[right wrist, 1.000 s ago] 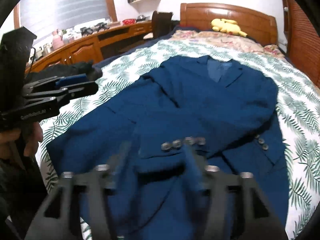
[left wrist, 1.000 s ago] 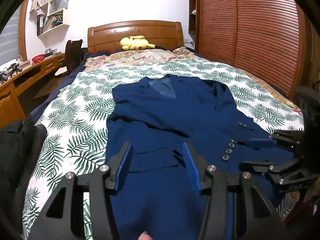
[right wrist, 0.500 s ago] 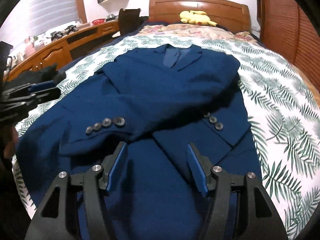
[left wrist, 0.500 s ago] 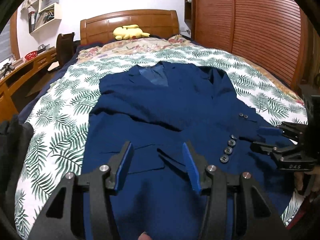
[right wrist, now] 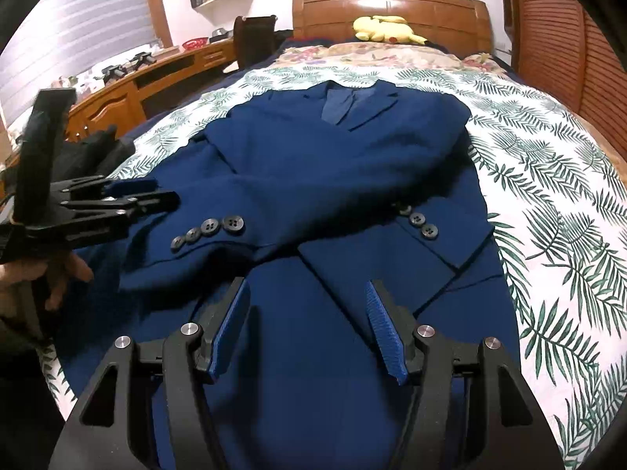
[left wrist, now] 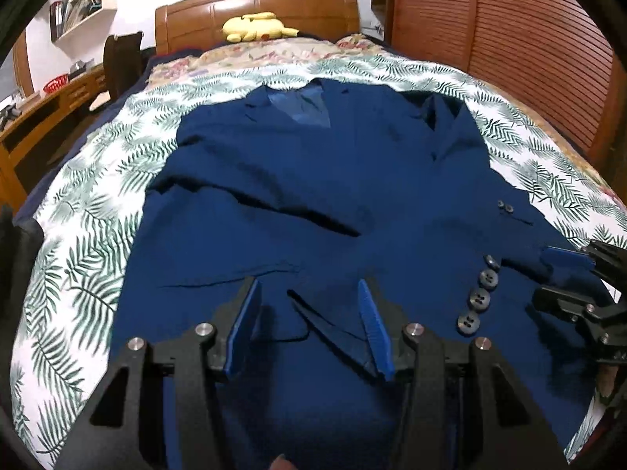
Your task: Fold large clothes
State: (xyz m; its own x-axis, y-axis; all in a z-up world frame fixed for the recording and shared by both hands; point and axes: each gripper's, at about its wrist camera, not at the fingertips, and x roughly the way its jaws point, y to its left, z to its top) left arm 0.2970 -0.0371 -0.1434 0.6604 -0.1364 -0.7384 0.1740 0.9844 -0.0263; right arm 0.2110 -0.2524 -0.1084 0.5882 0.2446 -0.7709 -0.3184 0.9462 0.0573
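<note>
Navy-blue woven suit jacket (left wrist: 313, 203) fills mid-frame on the palm-print bedspread (left wrist: 78, 235), sleeves crossed; both the left gripper (left wrist: 309, 325) and right gripper (right wrist: 309, 325), empty and parted, should probably pinch its lower hem evenly before folding upward.

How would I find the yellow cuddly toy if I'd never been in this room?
Look for the big bed with the leafy green and white cover, where a dark blue jacket lies spread out. Follow the bed up to the wooden headboard at the far end. The toy lies right in front of it, the only bright yellow thing there.
</note>
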